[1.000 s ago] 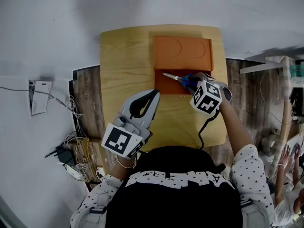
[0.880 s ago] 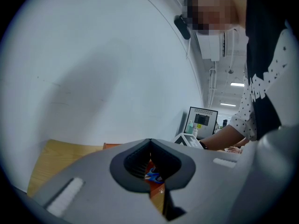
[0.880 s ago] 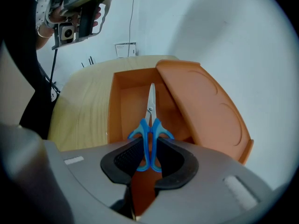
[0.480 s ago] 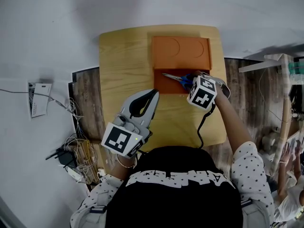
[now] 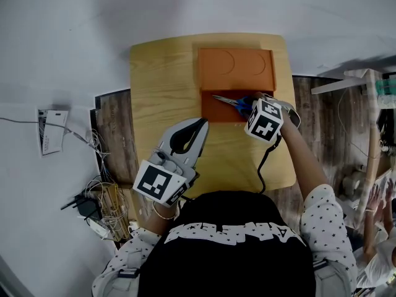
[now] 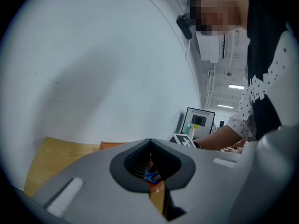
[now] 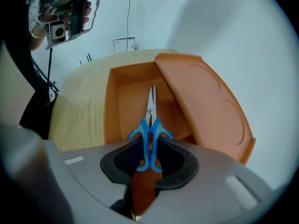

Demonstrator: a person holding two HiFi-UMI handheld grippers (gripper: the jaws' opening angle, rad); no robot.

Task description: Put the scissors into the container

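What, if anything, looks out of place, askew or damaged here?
Nothing stands out. The right gripper holds the scissors by their blue handles over the open orange container, blades closed; its lid stands open.

Wooden table (image 5: pixel 164 91), tangled cables (image 5: pixel 102 203) on floor beside

Head view, centre right: scissors (image 5: pixel 230 101) handles partly covered by the right gripper (image 5: pixel 252 107).
Left gripper view, lower centre: container (image 6: pixel 111 145) mostly behind the left gripper (image 6: pixel 150 143); only a blue scrap shows through the gap.
Mid right: monitor (image 6: pixel 198 120) print too small to read.
Head view, bottom edge: person's torso (image 5: pixel 235 252) cut off.
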